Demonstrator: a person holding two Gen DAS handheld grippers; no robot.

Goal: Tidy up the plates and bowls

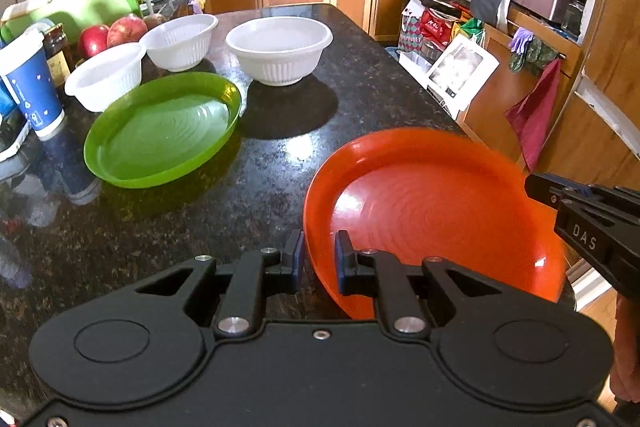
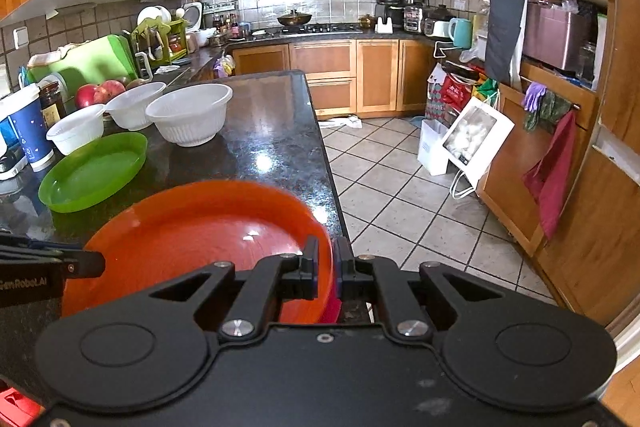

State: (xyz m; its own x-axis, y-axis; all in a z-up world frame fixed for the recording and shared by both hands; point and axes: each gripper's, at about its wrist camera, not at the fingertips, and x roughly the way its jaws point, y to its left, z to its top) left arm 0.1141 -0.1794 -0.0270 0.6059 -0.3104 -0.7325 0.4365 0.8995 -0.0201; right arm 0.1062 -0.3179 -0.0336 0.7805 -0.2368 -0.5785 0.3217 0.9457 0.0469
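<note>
An orange plate [image 1: 420,195] [image 2: 192,227] is held from both sides over the near right corner of the dark stone counter [image 1: 260,187]. My left gripper [image 1: 320,251] is shut on its left rim, and its tip shows at the left edge of the right wrist view [image 2: 92,263]. My right gripper [image 2: 327,255] is shut on the plate's right rim and also shows in the left wrist view [image 1: 538,187]. A green plate [image 1: 160,131] [image 2: 94,171] lies further left. Behind it stand three white bowls: large [image 1: 280,47] [image 2: 190,113], medium [image 1: 180,39], small [image 1: 106,75].
A blue paper cup [image 1: 30,83], a jar and red fruit [image 1: 108,35] crowd the counter's left side, with a green board [image 1: 80,7] behind. The counter's right edge drops to a tiled floor [image 2: 400,187] with bags [image 2: 460,131] by the cabinets.
</note>
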